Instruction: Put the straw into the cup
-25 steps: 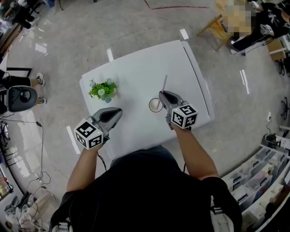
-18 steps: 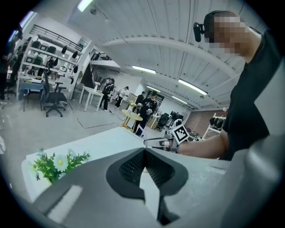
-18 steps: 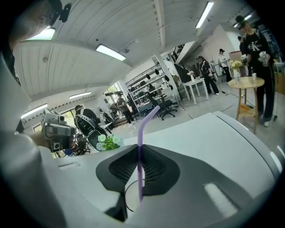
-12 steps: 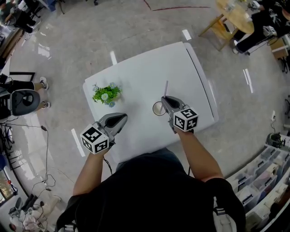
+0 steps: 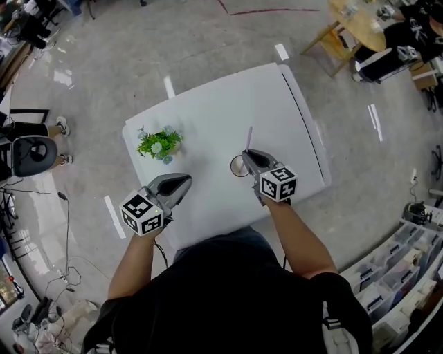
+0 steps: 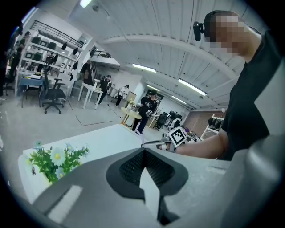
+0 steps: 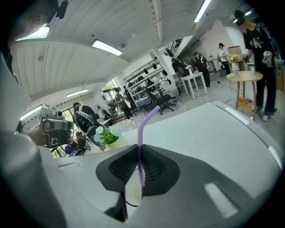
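Note:
A purple bendy straw (image 5: 249,136) stands nearly upright in my right gripper (image 5: 247,155), whose jaws are shut on its lower part. In the right gripper view the straw (image 7: 143,122) rises from between the dark pads, its bent top leaning right. The small round cup (image 5: 237,166) stands on the white table (image 5: 208,104), directly under the gripper's tip and partly hidden by it. My left gripper (image 5: 185,182) hovers near the table's front left, jaws shut with nothing in them. In the left gripper view its pads (image 6: 133,165) meet.
A small pot of green plant with pale flowers (image 5: 158,143) stands on the table's left side, also seen in the left gripper view (image 6: 53,160). A seam runs along the table's right side. Around the table are chairs, people, shelves and a yellow side table (image 5: 353,21).
My right gripper has sunk a little with the straw over the cup. The left gripper has stayed about where it was.

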A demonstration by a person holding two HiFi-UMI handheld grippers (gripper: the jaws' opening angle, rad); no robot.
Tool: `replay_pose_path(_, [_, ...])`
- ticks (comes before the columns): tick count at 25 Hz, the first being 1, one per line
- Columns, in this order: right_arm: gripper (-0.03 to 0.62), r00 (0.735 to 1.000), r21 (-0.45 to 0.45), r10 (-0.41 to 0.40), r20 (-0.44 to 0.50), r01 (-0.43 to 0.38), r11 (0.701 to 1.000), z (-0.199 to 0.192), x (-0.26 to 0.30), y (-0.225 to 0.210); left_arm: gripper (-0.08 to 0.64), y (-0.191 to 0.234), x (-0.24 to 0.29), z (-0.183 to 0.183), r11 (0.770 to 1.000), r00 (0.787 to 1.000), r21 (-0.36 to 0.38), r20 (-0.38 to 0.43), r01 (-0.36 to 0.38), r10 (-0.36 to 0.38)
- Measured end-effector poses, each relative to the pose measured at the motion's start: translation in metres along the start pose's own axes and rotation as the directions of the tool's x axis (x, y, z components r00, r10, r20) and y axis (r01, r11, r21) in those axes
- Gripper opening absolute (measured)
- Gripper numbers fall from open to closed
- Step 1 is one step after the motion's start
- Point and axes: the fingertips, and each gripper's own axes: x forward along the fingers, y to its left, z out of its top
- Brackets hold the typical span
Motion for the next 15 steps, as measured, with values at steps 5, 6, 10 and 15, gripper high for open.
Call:
replay_pose_path(5, [0.049, 1.000, 0.005, -0.006, -0.016, 0.006, 1.000, -0.0082, 0.0013, -0.0022, 0.000, 0.0010, 0.0001, -0.0023, 1.000, 1.000, -0.003, -0.001, 0.001, -0.001])
replay_pose_path(6, [0.049, 1.000, 0.007, -0.006, -0.016, 0.006, 1.000, -0.0083, 0.0017, -0.0024, 0.001, 0.0015, -0.0003, -0.0020, 1.000, 1.000, -0.003, 0.000, 0.000, 0.000])
replay_pose_path(10, [0.049, 1.000, 0.016, -0.010, -0.012, 0.010, 1.000, -0.0086, 0.0014, -0.0036, 0.000, 0.0021, -0.0025, -0.0024, 1.000, 1.000, 0.002, -0.003, 0.000, 0.000])
replay_pose_path(15, [0.049, 1.000, 0.012, -0.014, -0.017, 0.014, 1.000, -0.0088, 0.0038, -0.0017, 0.000, 0.0039, -0.0057, -0.0032, 1.000, 1.000, 0.000, 0.001, 0.001, -0.001])
